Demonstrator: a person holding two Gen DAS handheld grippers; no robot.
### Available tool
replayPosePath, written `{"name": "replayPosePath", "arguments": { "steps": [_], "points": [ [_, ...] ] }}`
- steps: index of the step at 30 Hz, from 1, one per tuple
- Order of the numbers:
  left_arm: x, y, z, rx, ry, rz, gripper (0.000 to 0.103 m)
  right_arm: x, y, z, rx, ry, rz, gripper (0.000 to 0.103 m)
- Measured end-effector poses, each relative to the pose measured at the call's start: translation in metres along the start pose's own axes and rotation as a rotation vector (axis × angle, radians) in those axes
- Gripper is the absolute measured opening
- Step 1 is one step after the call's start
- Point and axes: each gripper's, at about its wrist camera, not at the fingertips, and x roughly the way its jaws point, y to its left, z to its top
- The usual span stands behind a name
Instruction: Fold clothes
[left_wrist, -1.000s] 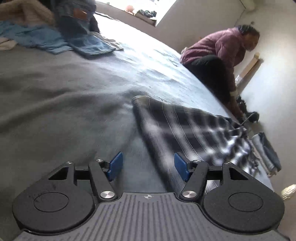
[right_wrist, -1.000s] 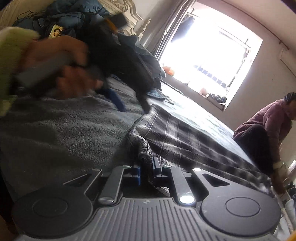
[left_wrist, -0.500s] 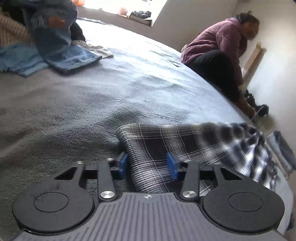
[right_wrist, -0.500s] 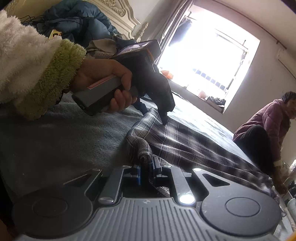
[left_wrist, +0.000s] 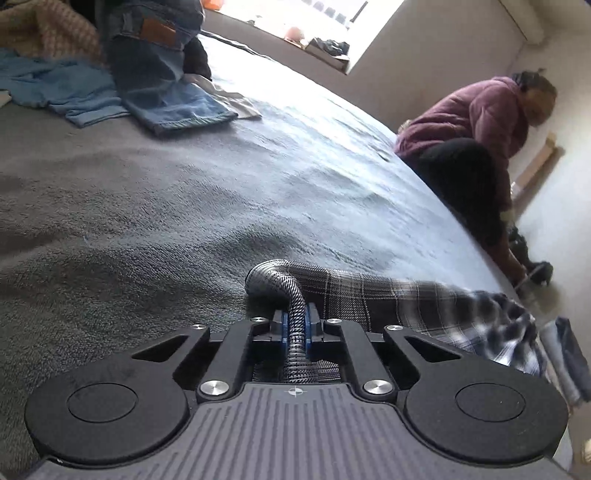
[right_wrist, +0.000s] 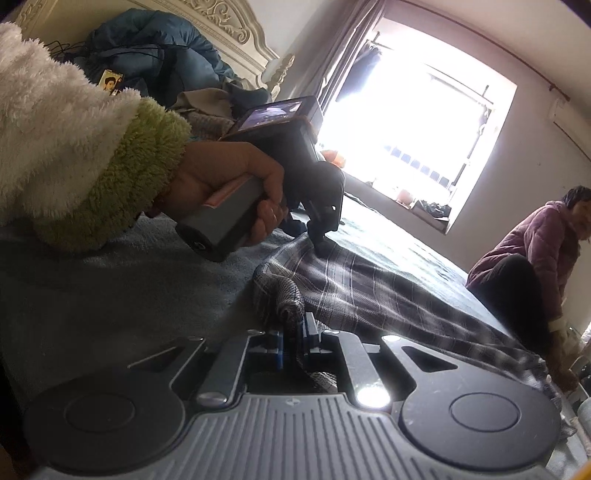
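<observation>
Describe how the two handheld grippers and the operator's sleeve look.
Both the left gripper and right gripper have ribbed grey bodies, black linkages with round discs and silver screws, and blue-padded jaws. The sleeve is fluffy white with a green cuff.

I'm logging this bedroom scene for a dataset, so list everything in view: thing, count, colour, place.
plaid garment: 1, grey and white, spread across the bed, near edge pinched by both grippers
bed cover: 1, grey, under everything
jeans: 1, blue, far left of the bed
light blue garment: 1, beside the jeans
headboard: 1, cream, carved, behind the bed
blue jacket: 1, heaped against the headboard
window: 1, bright, far wall
seated person: 1, maroon jacket, beside the bed
folded clothes: small stack, grey-blue, on the floor at right
left gripper: black, shut on plaid garment
right gripper: black, shut on plaid garment
left hand: fleece sleeve, holding the left gripper's handle
</observation>
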Motion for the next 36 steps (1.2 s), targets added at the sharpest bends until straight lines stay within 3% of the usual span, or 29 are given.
{"name": "replayPosePath", "arguments": {
  "steps": [6,20,26,36],
  "points": [
    [-0.017,0.004,0.009,-0.065,-0.009,-0.013,0.003,-0.018,0.002,0.012,0.016,-0.013,0.002,0.007],
    [-0.08,0.034,0.013,-0.068,-0.063,-0.019,0.002,-0.057,0.018,0.04,-0.026,-0.074,0.058,0.007],
    [-0.124,0.074,0.014,-0.108,-0.095,0.026,0.002,-0.075,0.037,0.059,-0.035,-0.121,0.173,0.007],
    [-0.206,0.132,0.025,-0.149,-0.165,0.212,0.0,-0.087,0.063,0.09,0.022,-0.232,0.444,0.007]
  ]
}}
